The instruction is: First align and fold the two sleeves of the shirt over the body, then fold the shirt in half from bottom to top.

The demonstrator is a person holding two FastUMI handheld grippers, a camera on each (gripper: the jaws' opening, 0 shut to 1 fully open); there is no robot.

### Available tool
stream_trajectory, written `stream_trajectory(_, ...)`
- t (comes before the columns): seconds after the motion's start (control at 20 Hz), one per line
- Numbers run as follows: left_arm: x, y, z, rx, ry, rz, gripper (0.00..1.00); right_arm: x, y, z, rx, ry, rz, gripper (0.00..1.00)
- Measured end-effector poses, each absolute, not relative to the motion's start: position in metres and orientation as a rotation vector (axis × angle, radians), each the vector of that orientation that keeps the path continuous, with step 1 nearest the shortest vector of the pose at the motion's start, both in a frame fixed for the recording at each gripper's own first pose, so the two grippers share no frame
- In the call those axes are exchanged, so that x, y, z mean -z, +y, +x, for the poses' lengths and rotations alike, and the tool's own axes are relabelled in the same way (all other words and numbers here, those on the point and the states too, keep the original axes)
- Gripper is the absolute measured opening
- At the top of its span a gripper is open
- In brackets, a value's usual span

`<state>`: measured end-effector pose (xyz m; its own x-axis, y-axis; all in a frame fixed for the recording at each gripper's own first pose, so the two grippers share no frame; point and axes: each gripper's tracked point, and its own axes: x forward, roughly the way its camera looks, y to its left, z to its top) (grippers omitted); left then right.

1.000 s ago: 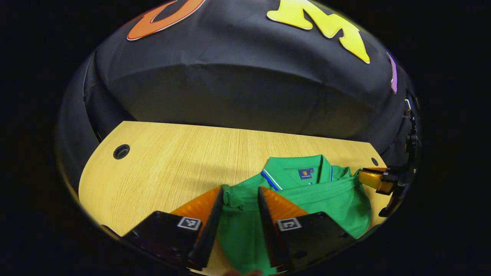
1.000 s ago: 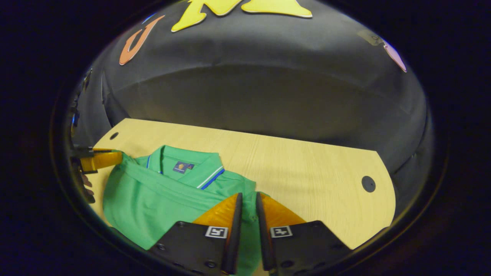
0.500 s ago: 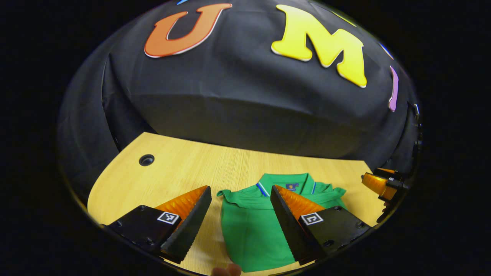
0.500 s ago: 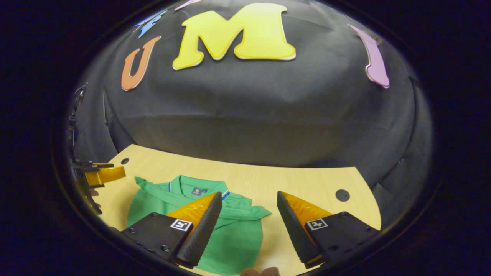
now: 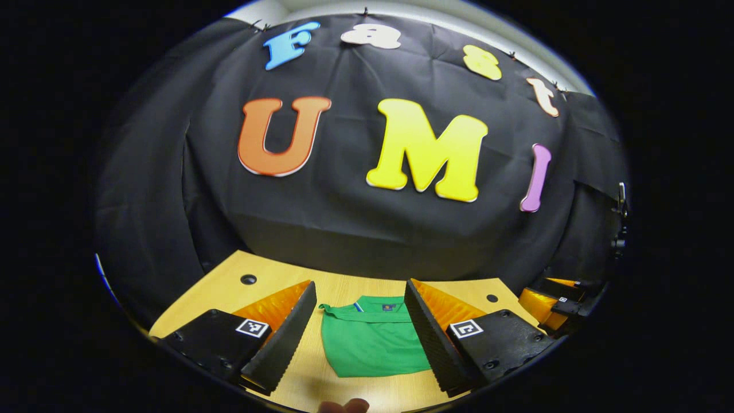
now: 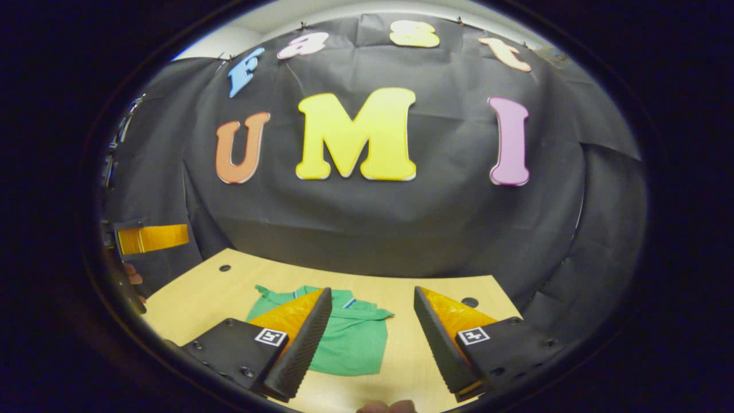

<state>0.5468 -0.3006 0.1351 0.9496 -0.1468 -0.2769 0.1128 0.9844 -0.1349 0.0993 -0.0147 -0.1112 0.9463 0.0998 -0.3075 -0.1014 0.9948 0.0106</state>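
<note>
A green polo shirt (image 5: pixel 373 341) lies folded into a compact rectangle on the wooden table (image 5: pixel 338 287), collar toward the far wall. My left gripper (image 5: pixel 360 301) hangs open above and in front of it, nothing between its fingers. In the right gripper view the same shirt (image 6: pixel 352 338) sits low and left of centre. My right gripper (image 6: pixel 371 307) is open too, with its left finger covering part of the shirt. The right gripper (image 5: pixel 545 301) also appears at the right edge of the left gripper view, and the left gripper (image 6: pixel 150 238) at the left edge of the right gripper view.
The table has round cable holes near its far corners (image 5: pixel 248 279) (image 6: pixel 469 302). The black booth wall rises just behind the table. A fingertip (image 5: pixel 344 406) of the holding hand shows at the bottom edge, and part of a hand (image 6: pixel 133 278) at the left.
Both grippers let go of the shirt's folded edge, opened, and drew back and upward. The shirt now lies smaller and farther off, folded on the table.
</note>
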Motion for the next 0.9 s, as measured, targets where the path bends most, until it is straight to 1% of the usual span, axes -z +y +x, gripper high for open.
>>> stream_trajectory(0.15,-0.164,-0.305,0.505,0.108,0.223,-0.111,0.98,0.075,-0.01,0.058,-0.098,0.245,0.005,0.92)
stream_trajectory(0.25,-0.185,-0.306,0.48,0.097,0.176,-0.096,0.98,0.057,-0.01,0.035,-0.077,0.201,0.025,0.98)
stream_trajectory(0.3,-0.19,-0.307,0.473,0.093,0.158,-0.077,1.0,0.054,-0.012,0.026,-0.064,0.188,0.034,0.92)
stream_trajectory(0.35,-0.193,-0.307,0.467,0.092,0.144,-0.054,0.98,0.051,-0.011,0.016,-0.056,0.182,0.04,0.92)
stream_trajectory(0.4,-0.194,-0.306,0.462,0.092,0.133,-0.033,0.98,0.052,-0.01,0.002,-0.052,0.179,0.04,0.88)
stream_trajectory(0.45,-0.196,-0.305,0.457,0.094,0.123,-0.019,0.98,0.053,-0.01,-0.004,-0.052,0.176,0.032,0.89)
stream_trajectory(0.55,-0.198,-0.303,0.45,0.09,0.118,-0.013,0.98,0.058,-0.015,-0.012,-0.045,0.184,0.001,0.93)
stream_trajectory(0.65,-0.199,-0.303,0.447,0.083,0.119,-0.027,0.98,0.058,-0.017,-0.016,-0.036,0.188,0.013,0.93)
stream_trajectory(0.7,-0.198,-0.303,0.446,0.08,0.119,-0.034,0.98,0.058,-0.018,-0.016,-0.031,0.189,0.02,0.87)
stream_trajectory(0.9,-0.2,-0.305,0.447,0.089,0.118,-0.019,0.98,0.055,-0.016,-0.014,-0.026,0.182,0.021,0.87)
